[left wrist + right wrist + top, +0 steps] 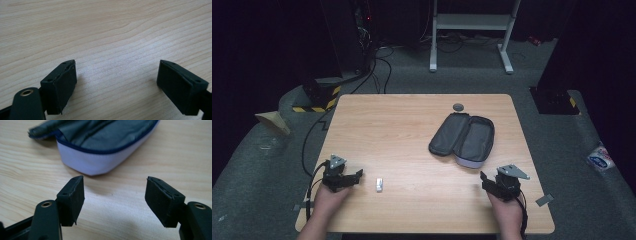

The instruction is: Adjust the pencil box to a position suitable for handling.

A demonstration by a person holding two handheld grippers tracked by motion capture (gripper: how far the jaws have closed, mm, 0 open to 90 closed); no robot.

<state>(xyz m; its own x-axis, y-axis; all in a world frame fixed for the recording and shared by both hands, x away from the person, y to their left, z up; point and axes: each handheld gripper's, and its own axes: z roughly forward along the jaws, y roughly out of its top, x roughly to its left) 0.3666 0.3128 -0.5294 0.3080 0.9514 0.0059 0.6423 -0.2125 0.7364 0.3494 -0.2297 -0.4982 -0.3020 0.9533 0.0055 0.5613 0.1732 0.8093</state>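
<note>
An open zip case (463, 137) with a grey lining and a pale lilac shell lies flat on the right half of the wooden table (402, 130). The right gripper view looks at the near end of the case (95, 162) just beyond my open right gripper (115, 197). In the high view my right gripper (492, 182) sits near the front right edge, below the case. A small white oblong object (379, 184) lies near the front, just right of my left gripper (354, 176). That left gripper (117, 82) is open over bare wood.
A small dark round object (458, 106) rests at the table's far edge behind the case. Cables (379, 65) and a white stand (472, 30) are on the floor beyond. Grey tape scraps (544, 200) sit by the front right corner.
</note>
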